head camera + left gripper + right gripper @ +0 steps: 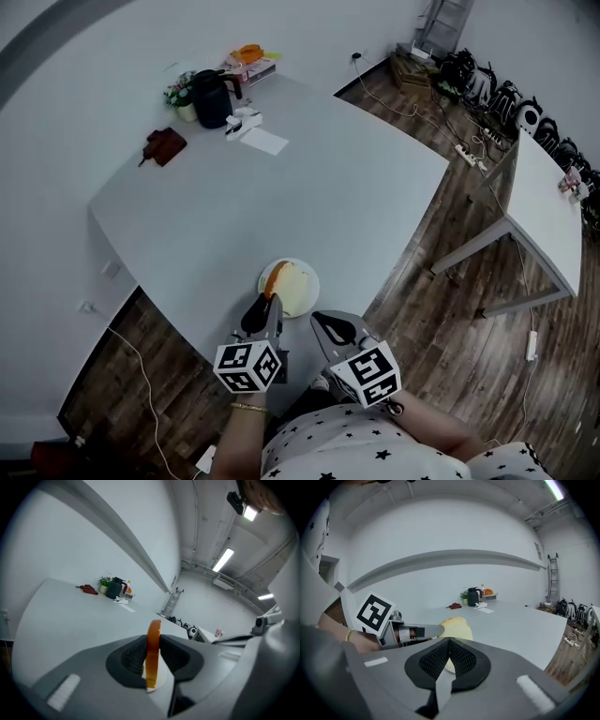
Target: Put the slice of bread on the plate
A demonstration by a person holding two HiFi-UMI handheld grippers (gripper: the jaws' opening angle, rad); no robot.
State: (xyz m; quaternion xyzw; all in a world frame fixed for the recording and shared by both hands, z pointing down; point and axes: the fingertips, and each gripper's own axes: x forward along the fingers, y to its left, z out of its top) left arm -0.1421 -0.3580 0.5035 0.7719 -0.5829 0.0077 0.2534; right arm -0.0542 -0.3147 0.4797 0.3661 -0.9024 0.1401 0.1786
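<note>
The left gripper pinches the slice of bread upright, crust edge up, over the plate at the near edge of the table. To finish well, I would tip the slice flat, lower it onto the plate's middle, and only then ease the jaws apart. The right gripper, jaws together on nothing, sits just beside. The plate carries nothing else. The dark jug at the far corner hides its contents.

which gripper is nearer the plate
Left. The left gripper, holding the bread, is over the plate's edge; the right gripper is off its near side, apart.
</note>
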